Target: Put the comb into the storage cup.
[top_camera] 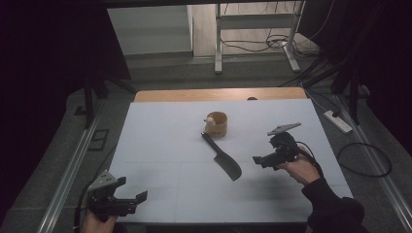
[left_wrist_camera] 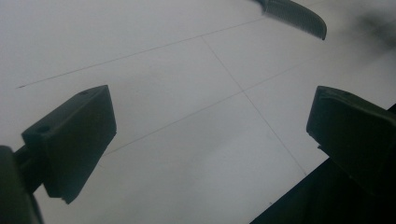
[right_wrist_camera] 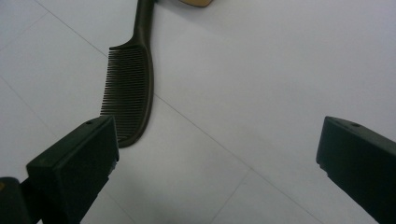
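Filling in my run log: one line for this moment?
left claw open, idle | right claw open, beside comb | comb flat on table

Lab-like recording space, white-covered table flanked by black curtains, metal rails, cables and power strip laid on grey floor.

Comb handle end beyond the right gripper view's top edge.

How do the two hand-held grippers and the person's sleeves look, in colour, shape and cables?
Both the left gripper and the right gripper are black, each with two blocky jaws and a grey three-cornered plate on top. A black cable trails from the right gripper. The right arm wears a dark sleeve.
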The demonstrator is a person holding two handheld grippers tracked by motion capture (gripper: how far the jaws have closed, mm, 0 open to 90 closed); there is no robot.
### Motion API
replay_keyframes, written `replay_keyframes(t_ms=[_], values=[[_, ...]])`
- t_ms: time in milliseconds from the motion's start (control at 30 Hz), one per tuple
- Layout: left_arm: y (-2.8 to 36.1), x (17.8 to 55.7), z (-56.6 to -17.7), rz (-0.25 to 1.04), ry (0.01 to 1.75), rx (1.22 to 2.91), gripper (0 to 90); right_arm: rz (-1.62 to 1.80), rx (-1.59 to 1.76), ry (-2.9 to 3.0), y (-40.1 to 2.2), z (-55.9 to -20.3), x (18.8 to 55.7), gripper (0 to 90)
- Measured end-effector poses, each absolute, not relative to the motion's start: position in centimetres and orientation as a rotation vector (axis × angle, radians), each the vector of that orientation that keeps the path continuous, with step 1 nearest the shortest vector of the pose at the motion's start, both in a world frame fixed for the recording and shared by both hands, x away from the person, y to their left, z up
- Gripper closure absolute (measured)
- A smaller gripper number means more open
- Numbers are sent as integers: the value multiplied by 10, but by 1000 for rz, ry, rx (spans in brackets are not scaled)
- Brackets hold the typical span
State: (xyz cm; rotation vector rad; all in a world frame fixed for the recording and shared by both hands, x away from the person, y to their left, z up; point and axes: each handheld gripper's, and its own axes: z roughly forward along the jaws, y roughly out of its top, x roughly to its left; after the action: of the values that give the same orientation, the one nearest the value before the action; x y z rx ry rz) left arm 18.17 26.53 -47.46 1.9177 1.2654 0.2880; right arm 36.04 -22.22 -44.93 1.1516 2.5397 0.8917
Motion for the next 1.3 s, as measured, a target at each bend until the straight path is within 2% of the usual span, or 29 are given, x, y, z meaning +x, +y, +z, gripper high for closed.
replay_keyframes(t_ms=[1300], values=[[268,182,-475,267,1260,1899,21,813,1121,2623,-169,-452,394,0]])
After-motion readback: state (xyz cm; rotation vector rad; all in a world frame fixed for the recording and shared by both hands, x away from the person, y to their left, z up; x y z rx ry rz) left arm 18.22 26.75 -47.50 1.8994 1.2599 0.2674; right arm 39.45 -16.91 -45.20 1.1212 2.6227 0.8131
